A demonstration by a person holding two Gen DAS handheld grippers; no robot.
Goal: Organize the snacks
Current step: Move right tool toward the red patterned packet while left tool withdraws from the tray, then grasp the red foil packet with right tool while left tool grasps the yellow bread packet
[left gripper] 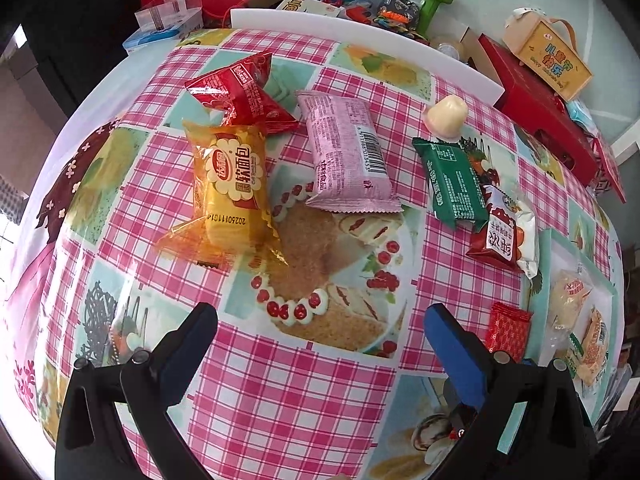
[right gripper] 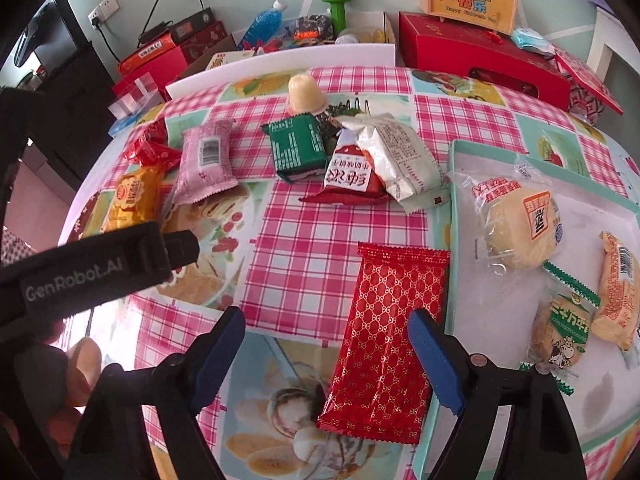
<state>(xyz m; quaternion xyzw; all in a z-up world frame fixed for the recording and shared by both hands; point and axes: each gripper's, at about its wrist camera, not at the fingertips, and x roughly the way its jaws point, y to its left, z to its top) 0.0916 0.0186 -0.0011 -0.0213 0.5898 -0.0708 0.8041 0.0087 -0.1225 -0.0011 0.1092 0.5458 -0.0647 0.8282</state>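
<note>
Right gripper (right gripper: 326, 338): hanging over the table with its jaws standing wide apart and gripping nothing; the blue pads are touching no packet.
Red patterned packet (right gripper: 386, 336): lying flat on the tablecloth (right gripper: 320, 240) between the right fingers, nearer the right-hand pad (right gripper: 436, 360); its long axis is running from the camera's near edge away toward the far side, leaning slightly right; its right edge is sitting just beside the tray rim.
Tray (right gripper: 452, 208): a white tray with a pale green rim, right of the red packet; three packets are lying in it, a round bun in clear wrap (right gripper: 520, 224), a green-and-white milk-cow packet (right gripper: 560, 328) and an orange packet (right gripper: 616, 288).
Left gripper (left gripper: 320, 324): jaws also spread wide and empty, pointing down at the cake picture on the cloth; nothing is lying between them.
Beyond the left gripper: a yellow bread packet (left gripper: 230, 188), long axis running away from the camera; a crumpled red packet (left gripper: 240, 92) touching its far end; a pink packet (left gripper: 346, 152) just right, barcode up.
Further right: one green packet (left gripper: 452, 180), one red-and-white packet (left gripper: 504, 232) overlapping it, and one jelly cup (left gripper: 447, 114) standing behind.
Table edge: red boxes and a green dumbbell (left gripper: 434, 2) crowding the far side.
</note>
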